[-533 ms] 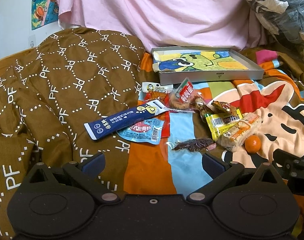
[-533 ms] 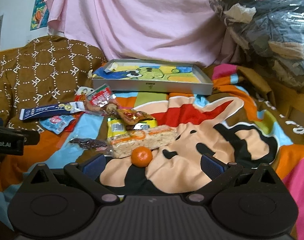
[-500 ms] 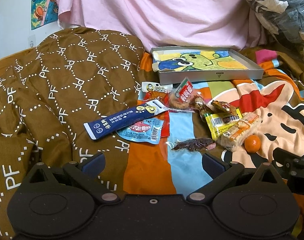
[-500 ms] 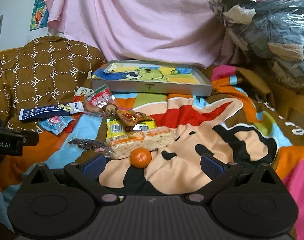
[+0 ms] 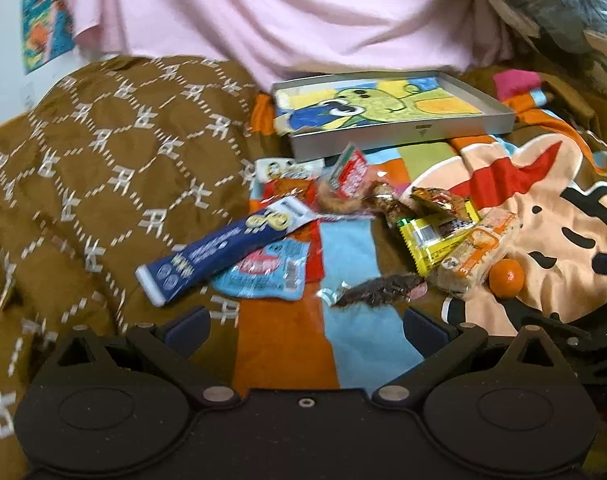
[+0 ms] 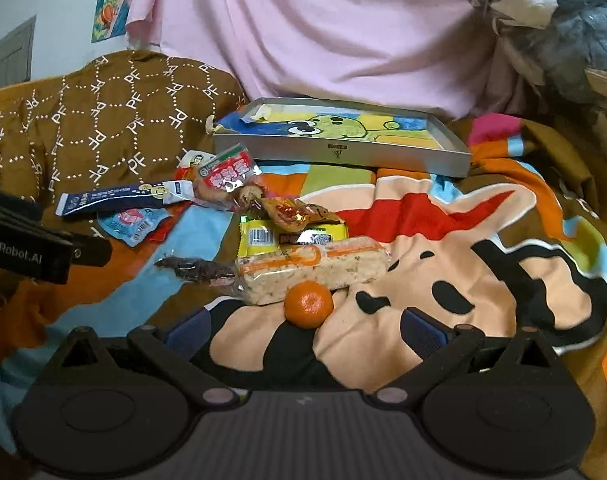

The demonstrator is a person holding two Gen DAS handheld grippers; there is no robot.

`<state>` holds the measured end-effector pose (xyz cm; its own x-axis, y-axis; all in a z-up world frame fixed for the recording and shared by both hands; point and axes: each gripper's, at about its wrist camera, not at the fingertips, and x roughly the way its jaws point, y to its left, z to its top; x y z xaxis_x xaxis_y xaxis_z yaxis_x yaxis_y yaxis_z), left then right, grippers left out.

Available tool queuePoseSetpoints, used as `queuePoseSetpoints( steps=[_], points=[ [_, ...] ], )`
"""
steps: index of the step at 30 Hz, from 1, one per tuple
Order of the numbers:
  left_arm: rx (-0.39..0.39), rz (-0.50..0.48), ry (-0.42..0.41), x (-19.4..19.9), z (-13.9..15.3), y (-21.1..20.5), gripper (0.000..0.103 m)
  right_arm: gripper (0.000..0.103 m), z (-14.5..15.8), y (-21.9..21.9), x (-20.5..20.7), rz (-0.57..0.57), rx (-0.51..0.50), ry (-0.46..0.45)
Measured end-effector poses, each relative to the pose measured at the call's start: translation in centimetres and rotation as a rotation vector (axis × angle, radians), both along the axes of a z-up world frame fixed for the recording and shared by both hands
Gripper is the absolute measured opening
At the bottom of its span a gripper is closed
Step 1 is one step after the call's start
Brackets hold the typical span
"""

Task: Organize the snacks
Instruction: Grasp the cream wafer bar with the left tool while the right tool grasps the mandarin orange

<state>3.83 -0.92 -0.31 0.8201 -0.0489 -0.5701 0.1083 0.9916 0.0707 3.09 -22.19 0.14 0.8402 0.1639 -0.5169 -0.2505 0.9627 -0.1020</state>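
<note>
Several snacks lie in a loose heap on a colourful cartoon blanket. Among them are a long blue packet (image 5: 223, 250) (image 6: 119, 197), a light blue packet (image 5: 263, 274), a dark dried snack (image 5: 377, 290) (image 6: 199, 269), a yellow packet (image 5: 431, 240) (image 6: 291, 236), a rice cake bar (image 6: 311, 266) (image 5: 479, 248) and a small orange (image 6: 308, 304) (image 5: 505, 278). A grey tray (image 5: 403, 136) (image 6: 339, 152) with a cartoon lining sits behind them. My left gripper (image 5: 305, 324) is open and empty just before the dark snack. My right gripper (image 6: 303, 330) is open and empty, with the orange between its fingertips' line.
A brown quilt (image 5: 103, 160) is bunched up on the left. A pink sheet (image 5: 283, 12) hangs behind the tray. Bagged clothing (image 6: 551, 20) is piled at the back right. The left gripper's body shows at the left edge of the right wrist view (image 6: 27, 248).
Both grippers have moved forward and closer to the snacks. The left view is blurred from motion and has tilted. The orange is now right at the right gripper's fingertips.
</note>
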Motion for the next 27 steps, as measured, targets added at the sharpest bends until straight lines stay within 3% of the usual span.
queuePoseSetpoints(
  steps=[5, 16, 27],
  points=[
    [0.022, -0.086, -0.004, 2.1, 0.1, -1.1, 0.102, 0.103, 0.1, -0.5, 1.6, 0.066, 0.028, 0.015],
    [-0.013, -0.297, 0.065, 7.3, 0.2, -4.4, 0.102, 0.102, 0.1, -1.7, 4.4, 0.124, -0.034, 0.066],
    [0.012, -0.486, 0.191, 11.2, -1.2, -7.8, 0.1, 0.089, -1.1, -1.5, 6.4, 0.181, -0.112, 0.13]
  ],
)
